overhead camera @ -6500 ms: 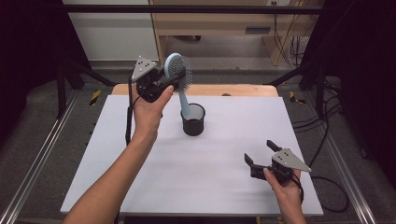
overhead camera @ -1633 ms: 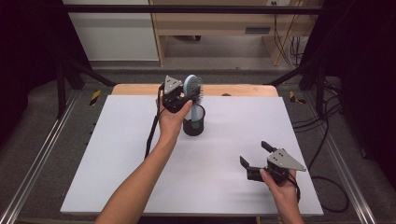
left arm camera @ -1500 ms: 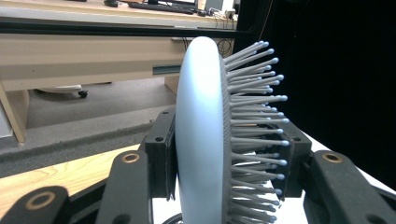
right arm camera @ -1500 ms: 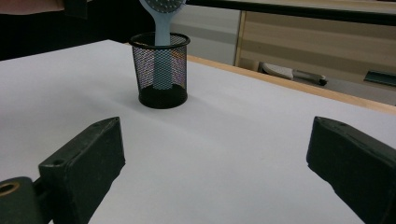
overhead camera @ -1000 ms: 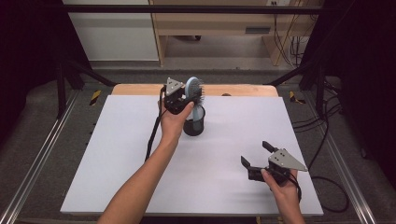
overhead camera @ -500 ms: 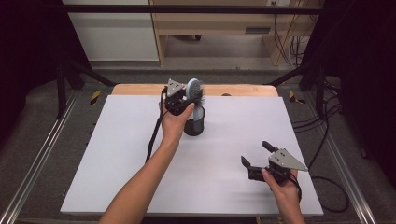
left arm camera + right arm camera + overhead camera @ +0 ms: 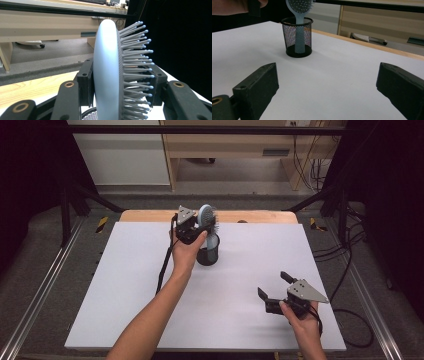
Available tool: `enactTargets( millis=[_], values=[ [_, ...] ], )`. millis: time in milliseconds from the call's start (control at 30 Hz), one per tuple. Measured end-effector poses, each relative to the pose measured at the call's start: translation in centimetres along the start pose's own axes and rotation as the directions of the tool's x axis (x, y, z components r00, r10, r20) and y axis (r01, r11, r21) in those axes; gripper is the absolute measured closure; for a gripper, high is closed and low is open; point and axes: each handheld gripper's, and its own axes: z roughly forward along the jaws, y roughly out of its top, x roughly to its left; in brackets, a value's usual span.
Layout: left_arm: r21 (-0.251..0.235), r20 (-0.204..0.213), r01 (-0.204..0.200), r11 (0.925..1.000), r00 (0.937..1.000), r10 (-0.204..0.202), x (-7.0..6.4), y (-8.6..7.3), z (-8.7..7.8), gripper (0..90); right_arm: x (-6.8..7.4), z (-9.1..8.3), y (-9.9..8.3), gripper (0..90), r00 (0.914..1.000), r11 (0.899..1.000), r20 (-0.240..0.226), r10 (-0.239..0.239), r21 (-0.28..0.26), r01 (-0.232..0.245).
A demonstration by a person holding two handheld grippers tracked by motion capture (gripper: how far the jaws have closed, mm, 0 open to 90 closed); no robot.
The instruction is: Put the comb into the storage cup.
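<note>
Left gripper (image 7: 192, 227) has carried the hairbrush (image 7: 205, 216) right and down; handle now inside the mesh cup (image 7: 207, 255), fingers pinching the head. Insertion step, nearly seated. Next: lower, release. Right gripper (image 7: 276, 287) idle, fingers spread above worktop (image 7: 125, 285).

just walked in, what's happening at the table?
A person is putting a light blue hairbrush into a black mesh cup on the white table. The left gripper clamps the brush head, with the handle down inside the cup. The right gripper sits idle near the table's front right, jaws open and holding nothing.
</note>
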Motion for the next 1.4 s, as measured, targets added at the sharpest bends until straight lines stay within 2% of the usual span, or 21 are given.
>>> enactTargets(
  millis=[333,833,1400],
  values=[
    [0.006,-0.018,0.032,0.9995,0.9993,-0.032,1.0,0.0,-0.4,49.0,0.1,0.1,0.0,4.3,1.0000,1.000,-0.004,0.001,0.007,-0.001],
    [0.002,-0.018,0.096,0.9954,0.9952,-0.096,2.3,-0.2,-0.8,47.8,0.4,0.4,-0.1,4.3,0.9999,1.000,-0.015,-0.008,0.008,0.008],
    [-0.010,-0.012,0.198,0.9802,0.9802,-0.198,4.3,-0.8,-1.5,47.3,0.5,0.5,-0.1,4.2,0.9998,1.000,-0.015,-0.010,0.011,0.010]
  ],
)
